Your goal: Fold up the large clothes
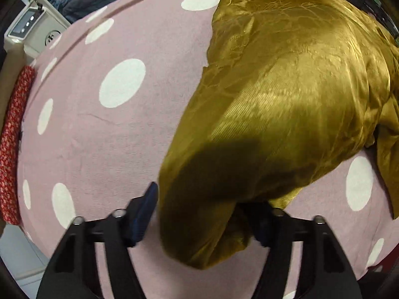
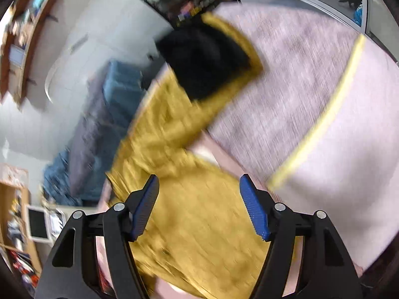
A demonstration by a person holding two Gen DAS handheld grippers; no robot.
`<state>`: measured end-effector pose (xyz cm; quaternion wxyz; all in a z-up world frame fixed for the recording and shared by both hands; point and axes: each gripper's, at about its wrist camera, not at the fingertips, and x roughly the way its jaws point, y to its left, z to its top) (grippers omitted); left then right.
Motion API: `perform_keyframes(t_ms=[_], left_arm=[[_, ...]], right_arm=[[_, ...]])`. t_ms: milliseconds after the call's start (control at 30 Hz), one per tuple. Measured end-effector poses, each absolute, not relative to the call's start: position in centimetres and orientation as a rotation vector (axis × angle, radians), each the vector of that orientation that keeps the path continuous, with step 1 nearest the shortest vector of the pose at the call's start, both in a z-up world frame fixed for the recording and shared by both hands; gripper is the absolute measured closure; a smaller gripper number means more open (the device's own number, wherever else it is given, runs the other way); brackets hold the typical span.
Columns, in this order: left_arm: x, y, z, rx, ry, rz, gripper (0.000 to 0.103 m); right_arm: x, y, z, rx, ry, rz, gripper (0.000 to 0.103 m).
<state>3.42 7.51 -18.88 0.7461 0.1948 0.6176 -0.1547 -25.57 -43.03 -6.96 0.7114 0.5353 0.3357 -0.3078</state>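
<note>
A large mustard-gold satin garment (image 1: 286, 94) lies on a pink blanket with white dots (image 1: 119, 129). In the left wrist view a fold of it hangs between my left gripper's (image 1: 207, 214) spread fingers; the left blue pad (image 1: 146, 211) shows, the right one is hidden by cloth. In the blurred right wrist view my right gripper (image 2: 199, 206) is open and empty above the garment (image 2: 194, 224). A black object (image 2: 202, 62) lies on the garment's far end.
A red patterned cloth (image 1: 11, 149) runs along the bed's left edge. A white appliance (image 1: 32, 27) stands at the back left. Blue bedding (image 2: 119, 99) and shelves (image 2: 22, 37) stand left of the bed. A pale blanket with a yellow stripe (image 2: 324, 119) covers the right.
</note>
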Motion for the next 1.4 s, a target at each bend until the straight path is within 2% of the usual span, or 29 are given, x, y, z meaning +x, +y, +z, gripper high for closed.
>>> perform_keyframes(t_ms=[100,200,567,633,833,933,967,1000,1033,1067,1167,1400], left_arm=[[3.3,6.4,-18.7,0.441,1.358,-0.364,0.078],[2.8,5.7,-17.2,0.484,1.3,-0.398,0.091],[5.6,8.0,-3.0,0.376,0.999,-0.466,0.096],[6.8,8.0,-0.9,0.446,0.926,-0.445,0.096],[13.7,9.9,5.3,0.391,0.83,-0.341,0.096],[17.1,9.3,5.0,0.498,0.864,-0.254,0.083],[17.7,9.4,4.6,0.526,0.876,-0.201,0.064],[18.5,9.4,3.8,0.557,0.899,-0.14,0.049],[19.0,9.6,3.1,0.575,0.924,-0.1,0.025],[19.3,9.8,2.2,0.578,0.926,-0.05,0.019],[18.8,11.0,-0.1,0.552,0.999,-0.018,0.012],[12.8,13.1,-5.4,0.508,1.1,-0.016,0.011]], right_arm=[[-26.2,-39.9,-9.2,1.159,0.826,-0.675,0.036],[-26.6,-37.4,-11.1,1.141,0.902,-0.67,0.036],[-24.9,-33.2,-13.8,1.108,1.011,-0.603,0.036],[-24.1,-32.3,-13.6,1.083,1.034,-0.56,0.036],[-21.6,-29.0,-13.0,1.071,1.072,-0.384,0.036],[-20.2,-27.2,-13.2,1.031,1.109,-0.319,0.036],[-19.9,-26.7,-13.4,1.015,1.125,-0.316,0.036],[-19.7,-26.3,-13.6,1.0,1.139,-0.315,0.036],[-19.4,-25.9,-13.8,0.978,1.156,-0.312,0.036],[-19.2,-25.4,-14.0,0.952,1.175,-0.315,0.036],[-18.8,-24.6,-14.4,0.88,1.221,-0.336,0.036],[-18.4,-24.1,-14.6,0.752,1.283,-0.372,0.036]])
